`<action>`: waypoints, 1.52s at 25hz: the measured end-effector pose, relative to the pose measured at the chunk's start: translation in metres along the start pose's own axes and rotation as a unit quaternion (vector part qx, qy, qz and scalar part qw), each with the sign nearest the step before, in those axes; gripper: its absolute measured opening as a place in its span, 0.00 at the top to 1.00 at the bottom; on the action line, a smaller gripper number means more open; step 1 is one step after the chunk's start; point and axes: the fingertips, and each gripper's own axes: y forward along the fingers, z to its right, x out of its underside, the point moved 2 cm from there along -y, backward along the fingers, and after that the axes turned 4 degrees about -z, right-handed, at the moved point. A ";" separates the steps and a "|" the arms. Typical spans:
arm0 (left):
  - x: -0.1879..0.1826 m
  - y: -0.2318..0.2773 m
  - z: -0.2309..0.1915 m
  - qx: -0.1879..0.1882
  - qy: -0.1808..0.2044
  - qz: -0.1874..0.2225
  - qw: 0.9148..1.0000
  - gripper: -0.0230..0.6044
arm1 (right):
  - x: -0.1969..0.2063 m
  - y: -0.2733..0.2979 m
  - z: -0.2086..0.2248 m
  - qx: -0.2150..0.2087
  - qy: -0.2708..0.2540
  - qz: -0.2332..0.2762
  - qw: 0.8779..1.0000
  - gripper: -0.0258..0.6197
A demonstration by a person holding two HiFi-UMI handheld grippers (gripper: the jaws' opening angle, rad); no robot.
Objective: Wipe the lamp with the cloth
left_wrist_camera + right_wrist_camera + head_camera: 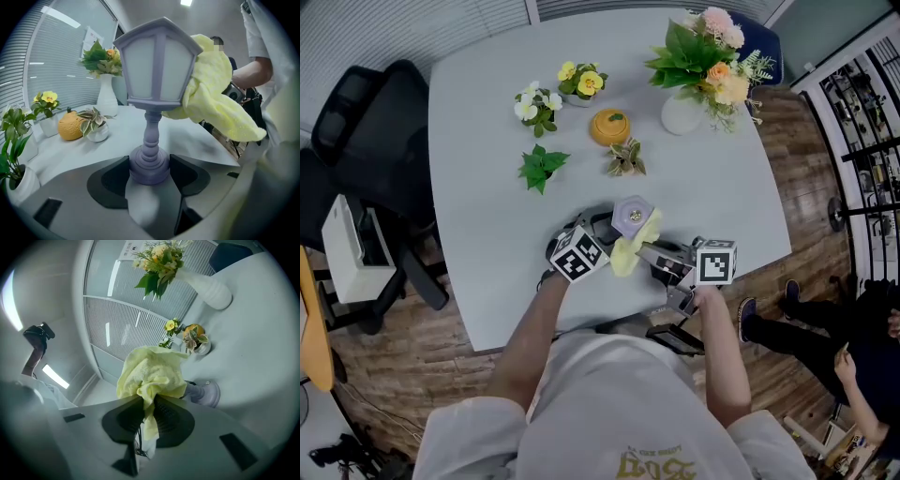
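A small lavender lantern-style lamp (157, 70) stands upright on the grey table (487, 187) near its front edge; from above its top (632, 216) shows. My left gripper (150, 174) is shut on the lamp's round base (150, 165), a jaw on each side. My right gripper (147, 414) is shut on a yellow cloth (151, 373), which is bunched and pressed against the right side of the lamp's shade (211, 89). Seen from the head, the cloth (630, 248) lies between the two marker cubes. The lamp's base (208, 392) peeks out behind the cloth in the right gripper view.
Beyond the lamp stand a small variegated plant (626, 157), an orange pumpkin-shaped pot (610, 127), a leafy green plant (542, 167), two small flower pots (558, 94) and a white vase with a bouquet (698, 70). A black chair (366, 141) is at the left.
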 end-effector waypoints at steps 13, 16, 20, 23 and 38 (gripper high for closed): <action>0.000 0.001 0.000 -0.001 0.001 0.000 1.000 0.53 | 0.003 0.003 0.029 0.063 -0.004 -0.019 0.998 0.87; -0.001 0.001 0.000 -0.001 0.001 0.001 1.000 0.53 | 0.004 0.004 0.033 0.071 -0.005 -0.026 0.997 0.87; 0.000 0.001 0.000 -0.001 0.001 0.001 1.000 0.53 | 0.004 0.006 0.050 0.112 0.000 -0.030 0.993 0.87; 0.000 0.000 0.000 -0.001 0.001 0.000 1.000 0.53 | 0.001 0.010 0.051 0.113 -0.002 -0.031 0.993 0.87; -0.001 0.000 0.000 -0.003 0.004 0.002 1.000 0.53 | 0.001 0.030 0.060 0.123 -0.007 -0.063 0.990 0.87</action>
